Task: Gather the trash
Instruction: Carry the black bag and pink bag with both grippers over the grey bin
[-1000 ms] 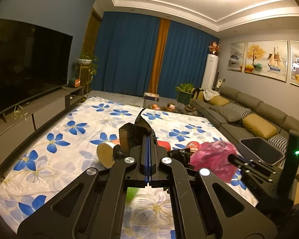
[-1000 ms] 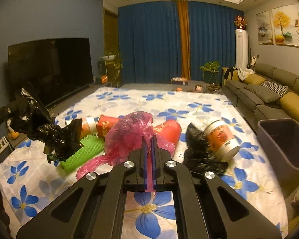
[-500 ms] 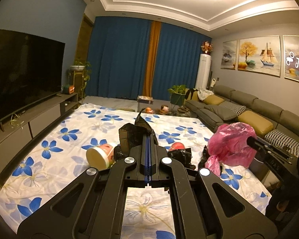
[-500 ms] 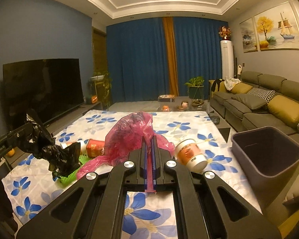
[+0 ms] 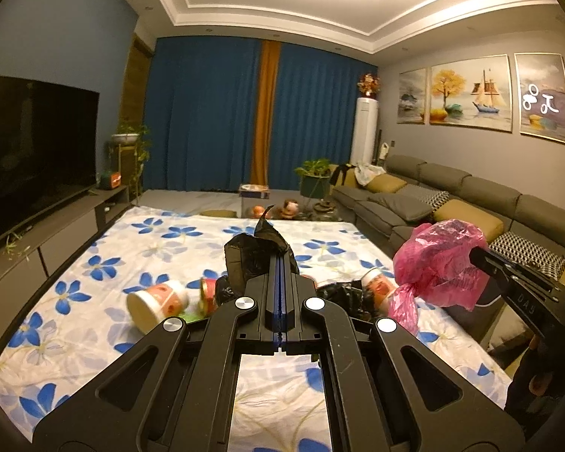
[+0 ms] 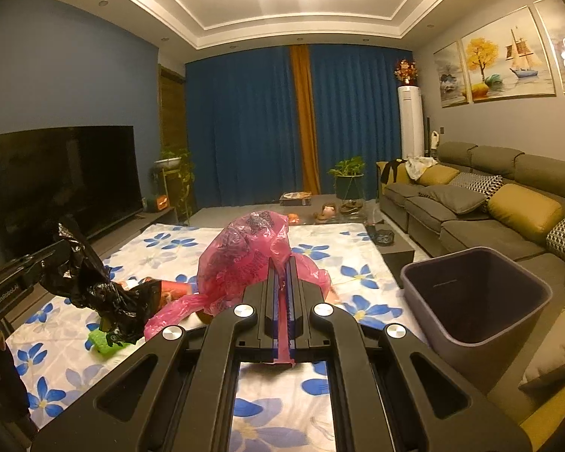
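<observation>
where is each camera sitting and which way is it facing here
Left wrist: on the left gripper, looking along its shut fingers over the floral sheet toward the blue curtains; it clamps a black bag, with the right gripper at right.
Right wrist: on the right gripper, facing the same curtains; it clamps a pink bag, with the bin at right and the left gripper at left.
Shared: both bags, sheet, cups, curtains, TV, sofa.
</observation>
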### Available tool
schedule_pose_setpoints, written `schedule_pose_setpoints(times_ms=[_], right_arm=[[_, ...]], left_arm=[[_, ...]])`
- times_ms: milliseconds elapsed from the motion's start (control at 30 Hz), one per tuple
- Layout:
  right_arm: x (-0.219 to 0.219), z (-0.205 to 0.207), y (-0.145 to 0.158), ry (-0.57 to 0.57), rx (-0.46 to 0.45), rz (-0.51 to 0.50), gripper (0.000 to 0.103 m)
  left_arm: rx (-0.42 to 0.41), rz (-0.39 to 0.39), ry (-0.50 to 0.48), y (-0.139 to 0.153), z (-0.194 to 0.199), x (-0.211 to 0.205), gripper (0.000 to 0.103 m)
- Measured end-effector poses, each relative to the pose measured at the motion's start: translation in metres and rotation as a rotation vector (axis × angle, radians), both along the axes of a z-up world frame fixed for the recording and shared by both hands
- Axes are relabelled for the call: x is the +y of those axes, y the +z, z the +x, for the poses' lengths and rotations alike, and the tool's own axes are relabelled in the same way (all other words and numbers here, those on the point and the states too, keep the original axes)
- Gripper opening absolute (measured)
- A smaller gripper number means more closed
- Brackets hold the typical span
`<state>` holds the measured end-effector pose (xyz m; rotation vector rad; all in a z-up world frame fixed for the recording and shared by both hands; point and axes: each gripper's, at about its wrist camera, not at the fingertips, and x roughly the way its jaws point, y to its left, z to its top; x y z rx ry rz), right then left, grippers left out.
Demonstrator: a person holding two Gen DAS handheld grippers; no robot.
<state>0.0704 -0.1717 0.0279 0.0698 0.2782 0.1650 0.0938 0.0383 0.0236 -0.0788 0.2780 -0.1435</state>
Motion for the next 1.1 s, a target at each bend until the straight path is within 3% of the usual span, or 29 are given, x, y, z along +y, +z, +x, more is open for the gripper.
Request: schedule_pose_setpoints(times_ms=[567,1100], right_arm=[[-0.063,0.006,0.007,-0.137,-0.026,-0.011,0.004],[-0.145,0.023,0.013,-0.377,-0.062,-0.013,0.004]], left_arm=[[-0.025,0.042,-0.134,0.011,0.033,-0.083,0.000],[-0.060,0.044,-0.284,0.019,0.078,-0.182,0.000]])
